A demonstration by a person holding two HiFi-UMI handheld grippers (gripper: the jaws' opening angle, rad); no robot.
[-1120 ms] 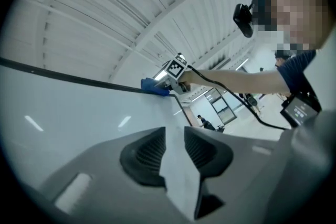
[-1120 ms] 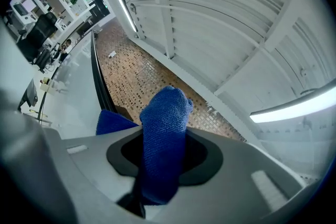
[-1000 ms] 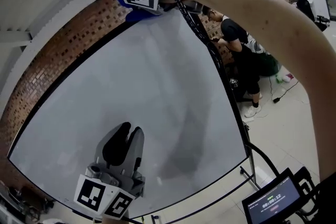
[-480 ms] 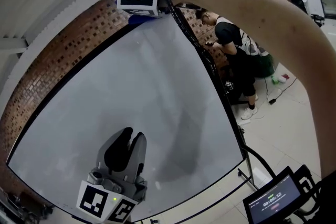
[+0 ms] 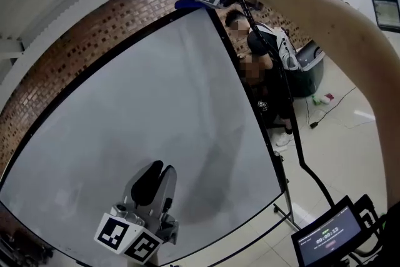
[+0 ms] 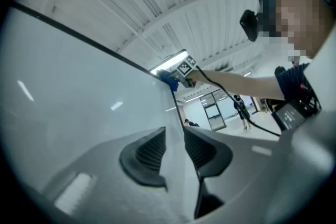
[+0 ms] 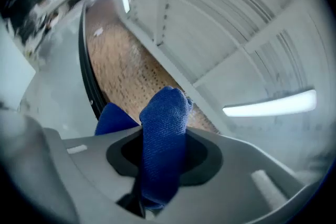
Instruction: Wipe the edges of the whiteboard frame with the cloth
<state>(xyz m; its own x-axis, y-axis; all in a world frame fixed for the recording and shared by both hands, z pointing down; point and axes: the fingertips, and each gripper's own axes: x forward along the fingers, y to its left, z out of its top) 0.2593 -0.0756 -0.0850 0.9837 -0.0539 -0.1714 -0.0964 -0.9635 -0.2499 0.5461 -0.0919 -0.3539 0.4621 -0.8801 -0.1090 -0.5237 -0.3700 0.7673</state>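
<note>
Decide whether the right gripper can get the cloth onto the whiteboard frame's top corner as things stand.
Probably yes. The right gripper, shut on the blue cloth, is up at the corner of the frame with nothing between them, though the arm looks nearly fully stretched.

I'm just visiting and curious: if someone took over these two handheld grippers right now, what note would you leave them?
Right gripper: shut on the blue cloth, held up at the top corner of the whiteboard frame.
Left gripper: open, empty, low in front of the whiteboard.
Done: how much edge is wiped cannot be told.
Left: probably run the cloth along the frame's edges.
</note>
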